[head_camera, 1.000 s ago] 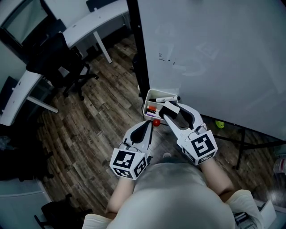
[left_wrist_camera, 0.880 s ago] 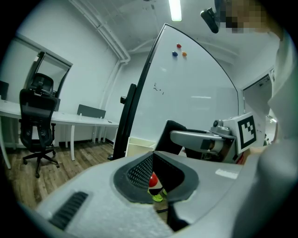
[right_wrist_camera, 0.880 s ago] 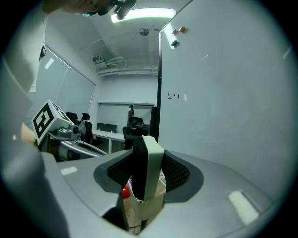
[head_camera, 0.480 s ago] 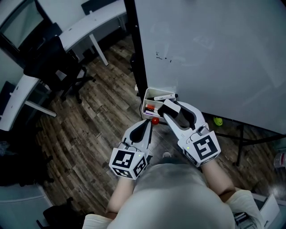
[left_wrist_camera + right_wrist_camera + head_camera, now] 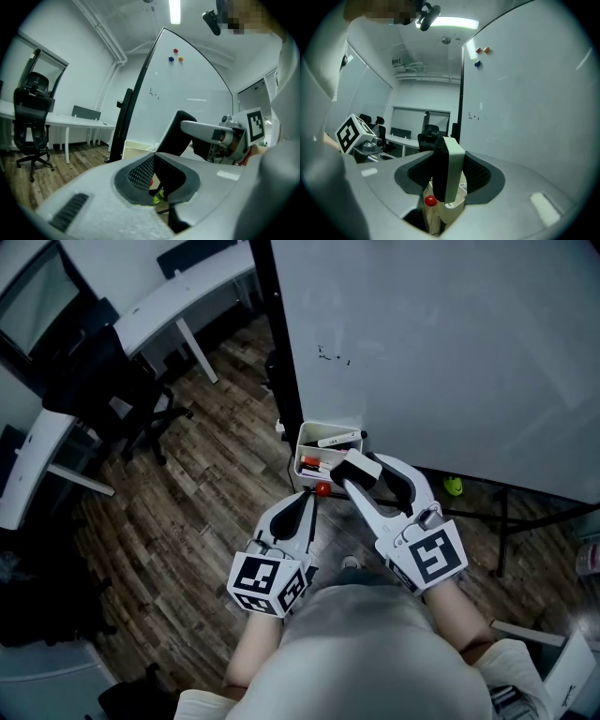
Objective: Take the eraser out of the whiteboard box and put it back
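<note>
The eraser, white-backed with black felt, stands on edge between the pads of my right gripper, which is shut on it just to the right of the box. In the right gripper view the eraser fills the jaws of the right gripper. The white whiteboard box hangs at the board's lower left corner with markers inside. My left gripper hovers below the box, jaws shut and empty; in its own view the left gripper shows its tips meeting.
The whiteboard fills the right side, its black frame post at its left edge. A small red ball sits just below the box. Black office chair and white desks stand left on wood floor.
My right gripper has risen slightly with the eraser still clamped in it. The left gripper has stayed where it was.
</note>
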Available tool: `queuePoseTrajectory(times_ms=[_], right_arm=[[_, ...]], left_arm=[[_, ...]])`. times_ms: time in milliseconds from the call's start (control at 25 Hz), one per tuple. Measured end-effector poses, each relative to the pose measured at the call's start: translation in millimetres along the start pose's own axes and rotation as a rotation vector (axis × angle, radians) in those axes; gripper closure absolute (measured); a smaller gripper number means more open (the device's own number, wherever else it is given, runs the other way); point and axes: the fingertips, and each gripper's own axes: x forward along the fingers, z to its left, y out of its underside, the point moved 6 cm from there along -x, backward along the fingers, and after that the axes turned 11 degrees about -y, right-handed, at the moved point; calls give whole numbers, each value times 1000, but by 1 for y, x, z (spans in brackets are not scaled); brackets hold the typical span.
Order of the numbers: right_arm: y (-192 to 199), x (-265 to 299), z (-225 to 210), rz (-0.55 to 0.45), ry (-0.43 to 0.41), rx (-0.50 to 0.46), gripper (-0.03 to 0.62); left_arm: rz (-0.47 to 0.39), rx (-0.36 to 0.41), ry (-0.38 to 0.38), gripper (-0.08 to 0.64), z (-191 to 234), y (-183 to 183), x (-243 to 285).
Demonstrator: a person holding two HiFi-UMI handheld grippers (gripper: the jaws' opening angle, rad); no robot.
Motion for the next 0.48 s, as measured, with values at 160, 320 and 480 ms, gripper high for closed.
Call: queuePoseTrajectory(times_ms=[160, 320, 480], right_arm=[[-2, -7, 6, -7, 27, 2, 405], [-4, -14, 13, -6, 52, 6, 405], [-10, -18, 21, -14, 76, 18, 405]], left_arm=[[-1, 3, 16, 557, -1, 0, -4], [-1, 5, 32, 555, -4, 0, -9], [-1, 6, 43, 555, -5, 0, -16]])
